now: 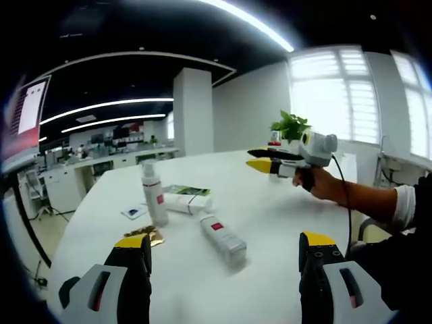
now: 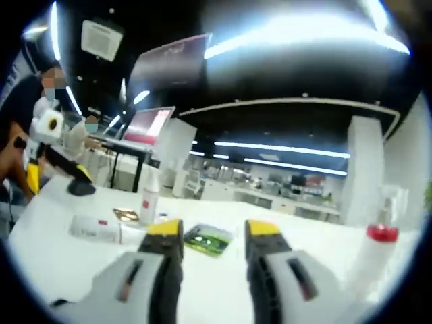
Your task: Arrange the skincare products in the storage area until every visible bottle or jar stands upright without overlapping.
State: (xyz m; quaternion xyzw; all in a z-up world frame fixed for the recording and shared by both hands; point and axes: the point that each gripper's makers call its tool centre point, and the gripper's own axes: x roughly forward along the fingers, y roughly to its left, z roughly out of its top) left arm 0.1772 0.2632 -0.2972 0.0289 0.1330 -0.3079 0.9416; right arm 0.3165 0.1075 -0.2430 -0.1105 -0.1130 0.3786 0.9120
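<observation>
The white surface (image 1: 283, 223) spreads across the lower half of the left gripper view. At its centre-left one tall white bottle (image 1: 153, 192) stands upright; a white tube (image 1: 223, 236) lies flat just right of it, and another tube (image 1: 185, 202) lies behind the bottle, beside a green packet (image 1: 185, 190). A small gold item (image 1: 145, 236) sits near the lower left. The left tool (image 1: 226, 253) is spread and empty; the right tool (image 1: 260, 160), mid-right, looks nearly pressed together and holds nothing. Best approach: grip the nearest lying tube at mid-body, tilt it up, and set it clear of the bottle.
</observation>
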